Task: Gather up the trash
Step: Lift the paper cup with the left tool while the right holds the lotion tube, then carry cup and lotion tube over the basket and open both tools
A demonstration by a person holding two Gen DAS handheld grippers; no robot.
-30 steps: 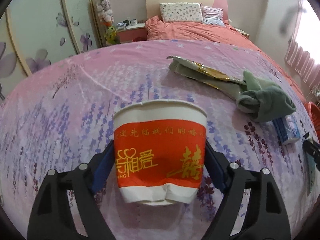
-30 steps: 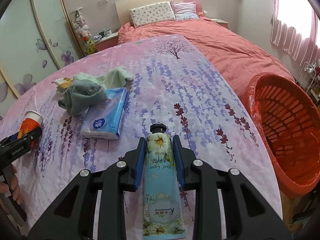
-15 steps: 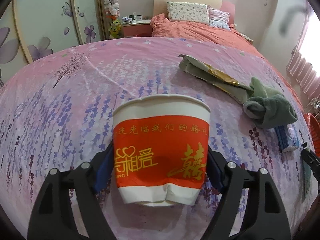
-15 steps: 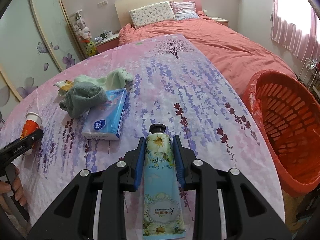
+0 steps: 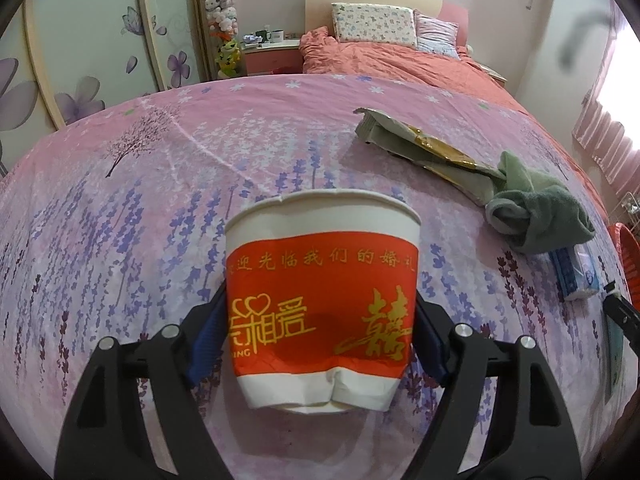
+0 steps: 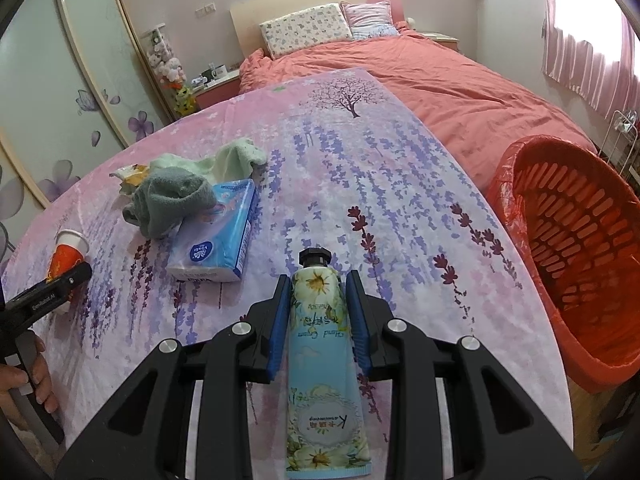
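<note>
gripping a red and white paper cup (image 5: 322, 308) in our left claw (image 5: 320, 332), we hold it upright above the pink flowered tabletop (image 5: 160, 208). our right claw (image 6: 316, 316) clamps a hand cream tube (image 6: 320, 360), cap pointing away from us. beyond lie a tissue pack (image 6: 220, 236), a grey-green cloth (image 6: 172, 196) and a crumpled wrapper (image 5: 420, 148). a red basket (image 6: 580, 248) stands off the tabletop's right edge.

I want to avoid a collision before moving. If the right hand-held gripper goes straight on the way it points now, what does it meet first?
Probably only the pink floral tablecloth. The right hand-held gripper, shut on the blue flowered hand cream tube, points past its black cap at bare cloth, though depth is unclear.
</note>
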